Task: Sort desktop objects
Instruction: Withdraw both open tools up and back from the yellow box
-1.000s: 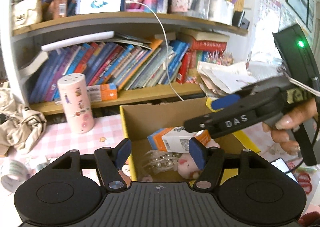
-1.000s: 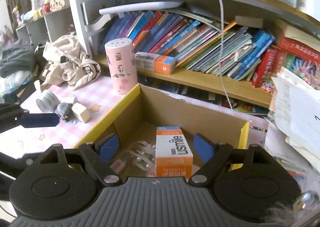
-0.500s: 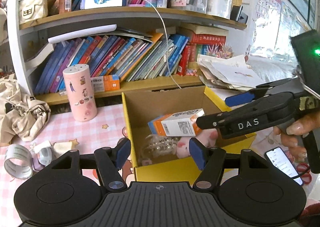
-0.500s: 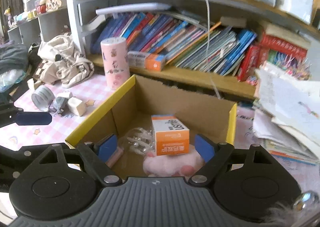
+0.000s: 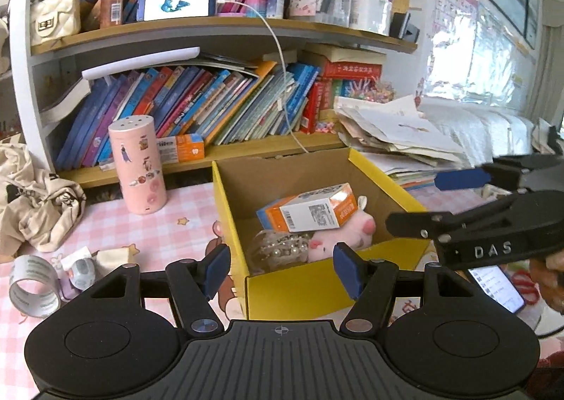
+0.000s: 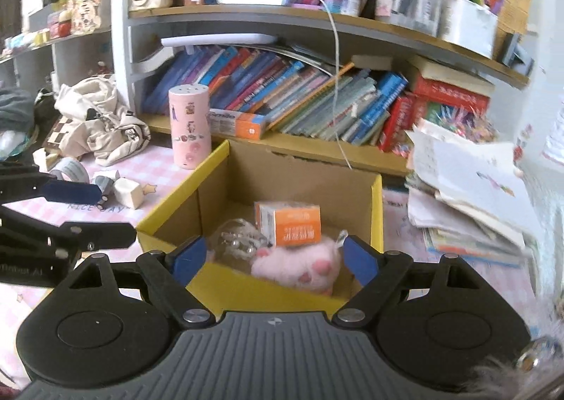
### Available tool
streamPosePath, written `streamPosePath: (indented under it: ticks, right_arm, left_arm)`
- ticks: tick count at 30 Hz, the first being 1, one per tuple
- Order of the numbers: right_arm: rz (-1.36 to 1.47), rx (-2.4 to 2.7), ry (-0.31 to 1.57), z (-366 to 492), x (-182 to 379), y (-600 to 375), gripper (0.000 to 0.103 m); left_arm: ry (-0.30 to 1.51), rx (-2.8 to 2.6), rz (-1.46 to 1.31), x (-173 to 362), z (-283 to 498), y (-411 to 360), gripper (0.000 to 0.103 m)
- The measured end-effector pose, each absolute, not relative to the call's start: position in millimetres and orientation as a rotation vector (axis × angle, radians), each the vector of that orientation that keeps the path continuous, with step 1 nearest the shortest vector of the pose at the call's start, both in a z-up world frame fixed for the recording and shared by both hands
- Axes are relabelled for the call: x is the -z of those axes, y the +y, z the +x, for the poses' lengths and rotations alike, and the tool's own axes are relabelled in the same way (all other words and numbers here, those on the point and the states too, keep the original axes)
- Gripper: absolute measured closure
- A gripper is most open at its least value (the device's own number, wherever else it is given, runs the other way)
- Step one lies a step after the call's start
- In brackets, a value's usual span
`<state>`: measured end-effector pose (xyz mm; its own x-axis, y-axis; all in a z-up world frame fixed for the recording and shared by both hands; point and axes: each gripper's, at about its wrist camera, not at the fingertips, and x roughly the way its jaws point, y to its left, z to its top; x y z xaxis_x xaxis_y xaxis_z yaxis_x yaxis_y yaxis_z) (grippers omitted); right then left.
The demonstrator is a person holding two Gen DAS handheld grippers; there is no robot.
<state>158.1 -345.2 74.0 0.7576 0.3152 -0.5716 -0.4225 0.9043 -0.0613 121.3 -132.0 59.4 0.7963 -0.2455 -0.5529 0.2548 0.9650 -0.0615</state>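
Note:
A yellow cardboard box stands on the pink checked desk. Inside lie an orange-and-white carton, a pink plush toy and a clear bag of beads. My left gripper is open and empty, just in front of the box. My right gripper is open and empty, over the box's near wall; it also shows at the right of the left wrist view.
A pink cylinder stands left of the box. A tape roll, a small cube and a cloth bag lie at the left. Loose papers and a phone are at the right. Bookshelves stand behind.
Both grippers have pulled back and up from the box, so the whole box now shows. The carton lies in the box on the plush toy.

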Motion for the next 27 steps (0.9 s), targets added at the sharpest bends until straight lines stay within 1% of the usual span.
streamPosePath:
  ticks: [10, 13, 16, 23, 27]
  right_arm:
    - [-0.159, -0.286, 0.694, 126.7, -51.3, -325.3, 0.019]
    - [-0.18, -0.256, 0.71, 118.3, -41.7, -314.4, 0.017]
    - [-0.205, -0.248, 0.729, 110.2, -30.5, -301.2, 0.016]
    - [-0.172, -0.29, 0.867, 104.9, -5.3, -274.6, 0.012]
    - [-0.163, -0.283, 0.878, 101.2, -5.1, -266.0, 0.01]
  left_arm:
    - [0.621, 0.358, 0.018, -55.2, 105.5, -105.4, 0.037]
    - [0.629, 0.377, 0.03, -53.1, 100.6, -99.4, 0.037]
    - [0.639, 0.384, 0.038, -48.7, 95.3, -92.3, 0.032]
    - [0.735, 0.401, 0.075, -26.2, 86.0, -79.1, 0.032]
    - [0.755, 0.411, 0.075, -22.5, 82.7, -68.7, 0.03]
